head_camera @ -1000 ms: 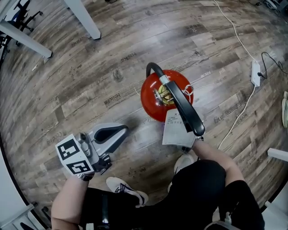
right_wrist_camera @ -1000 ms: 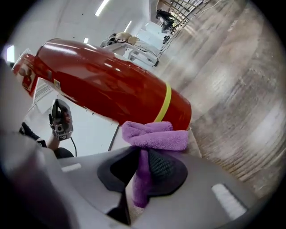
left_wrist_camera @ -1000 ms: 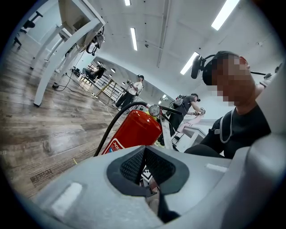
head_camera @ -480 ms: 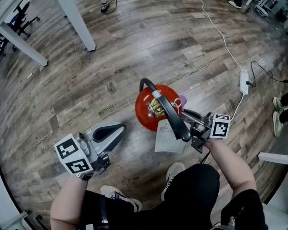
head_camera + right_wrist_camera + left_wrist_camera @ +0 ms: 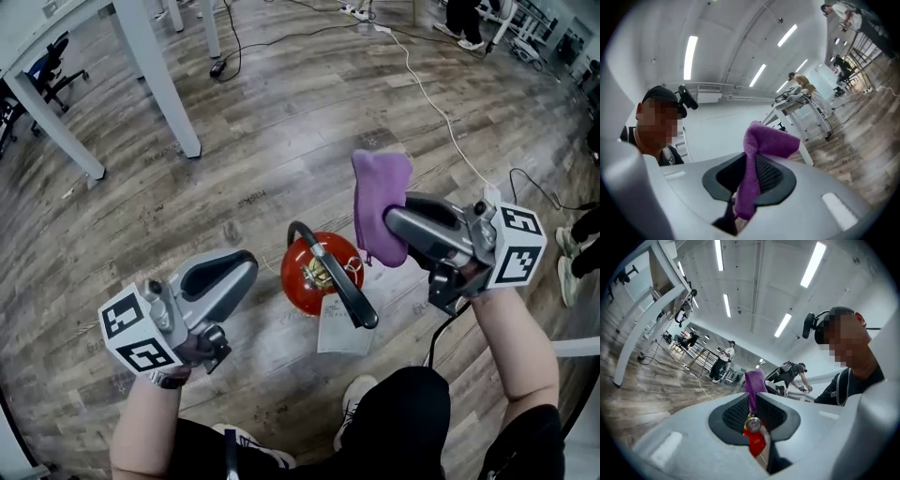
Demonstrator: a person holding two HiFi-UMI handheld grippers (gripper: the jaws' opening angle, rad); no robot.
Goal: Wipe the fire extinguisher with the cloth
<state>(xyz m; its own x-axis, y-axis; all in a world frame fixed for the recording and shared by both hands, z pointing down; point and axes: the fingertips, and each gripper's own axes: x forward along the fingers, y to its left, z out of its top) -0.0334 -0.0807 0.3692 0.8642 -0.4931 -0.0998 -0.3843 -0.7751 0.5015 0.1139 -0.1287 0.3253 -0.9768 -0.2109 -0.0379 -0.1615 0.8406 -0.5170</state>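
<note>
The red fire extinguisher stands upright on the wood floor, with its black handle on top and a white tag hanging beside it. My right gripper is raised above and right of it, shut on the purple cloth, which sticks out past the jaw tips. My left gripper hovers to the extinguisher's left. Its jaws are opening to a narrow slit with nothing between them. Through that slit show the far cloth and the extinguisher.
White table legs stand at the far left, with an office chair behind. A white cable crosses the floor at the right. My own shoe is just below the extinguisher. Other people stand far off.
Both grippers rose. The right one came up from low beside the extinguisher, lifting the purple cloth into view above it. The left one lifted slightly toward the extinguisher.
</note>
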